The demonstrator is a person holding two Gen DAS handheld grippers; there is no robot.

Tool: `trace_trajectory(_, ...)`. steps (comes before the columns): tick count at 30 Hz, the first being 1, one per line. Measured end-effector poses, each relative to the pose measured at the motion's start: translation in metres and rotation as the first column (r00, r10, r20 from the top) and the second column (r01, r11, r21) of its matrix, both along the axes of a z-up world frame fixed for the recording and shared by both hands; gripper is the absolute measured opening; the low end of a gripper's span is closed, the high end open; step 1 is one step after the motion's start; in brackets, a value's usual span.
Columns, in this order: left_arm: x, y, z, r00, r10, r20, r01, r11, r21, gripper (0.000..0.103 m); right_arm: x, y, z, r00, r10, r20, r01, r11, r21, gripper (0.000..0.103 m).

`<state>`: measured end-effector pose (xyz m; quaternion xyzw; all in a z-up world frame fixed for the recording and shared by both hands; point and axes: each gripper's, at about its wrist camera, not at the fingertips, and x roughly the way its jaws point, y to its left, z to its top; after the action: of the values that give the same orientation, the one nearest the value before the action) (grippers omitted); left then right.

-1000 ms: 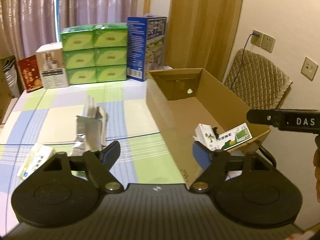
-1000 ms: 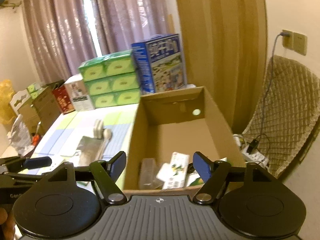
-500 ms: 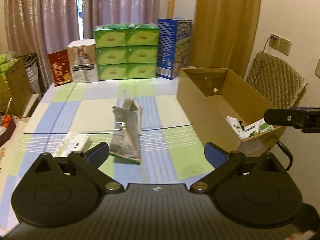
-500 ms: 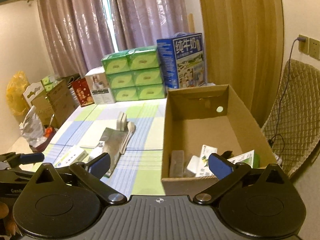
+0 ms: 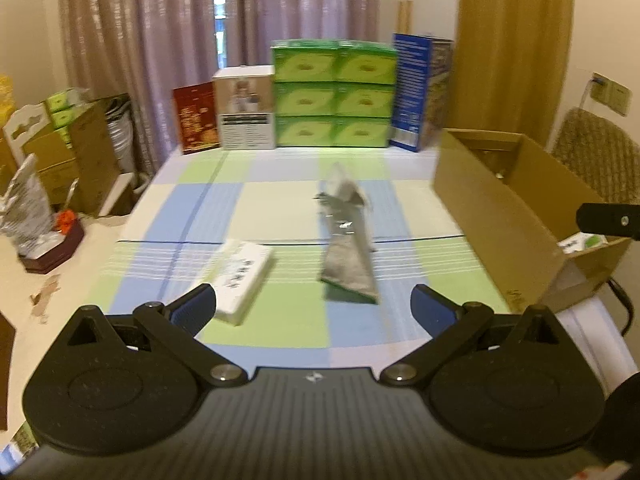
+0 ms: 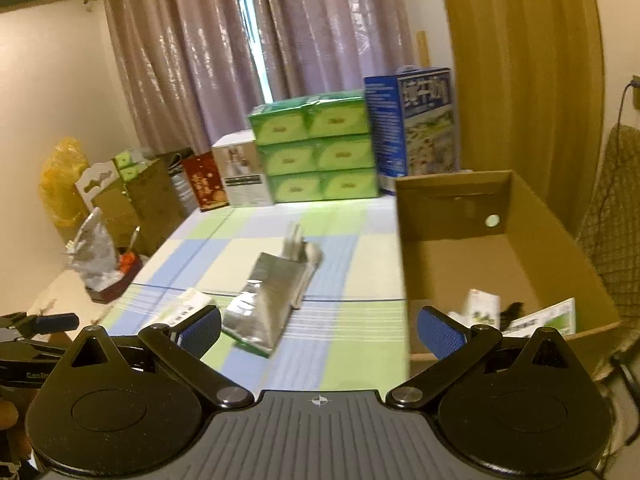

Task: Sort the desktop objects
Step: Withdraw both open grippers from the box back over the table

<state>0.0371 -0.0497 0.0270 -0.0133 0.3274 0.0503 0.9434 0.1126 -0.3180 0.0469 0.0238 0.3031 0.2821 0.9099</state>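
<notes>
A silver foil pouch (image 5: 347, 256) lies on the checked tablecloth (image 5: 200, 208), with a white packet (image 5: 344, 190) just behind it. A white box (image 5: 241, 276) lies left of the pouch. My left gripper (image 5: 313, 311) is open and empty, above the table's near edge, with the white box by its left finger. My right gripper (image 6: 319, 327) is open and empty, hovering near the front of the table; the pouch (image 6: 269, 296) lies ahead of it. The open cardboard box (image 6: 500, 264) at right holds several small packages (image 6: 482, 310).
Stacked green boxes (image 5: 334, 94), a blue carton (image 5: 420, 88), a white box (image 5: 246, 112) and a red box (image 5: 196, 118) line the table's far edge. A padded chair (image 5: 592, 160) stands behind the cardboard box. Cartons and a foil bag (image 5: 26, 208) sit left of the table.
Both grippers have pulled back from the cardboard box and swung left toward the table's middle. Both sets of fingers have opened wider. The objects on the table have not moved.
</notes>
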Motion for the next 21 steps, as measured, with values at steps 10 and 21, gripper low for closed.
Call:
trace_trajectory(10, -0.014, 0.048, -0.017, 0.998, 0.069, -0.010, -0.068, 0.997, 0.033, 0.102, 0.005, 0.045, -0.020, 0.996, 0.073, -0.045, -0.073, 0.997, -0.011, 0.101)
trace_trajectory(21, 0.018, 0.091, -0.048, 0.998, 0.032, -0.048, -0.029, 0.998, 0.047, 0.102, 0.031, 0.095, -0.055, 0.991, 0.066, -0.121, -0.073, 0.996, -0.056, 0.101)
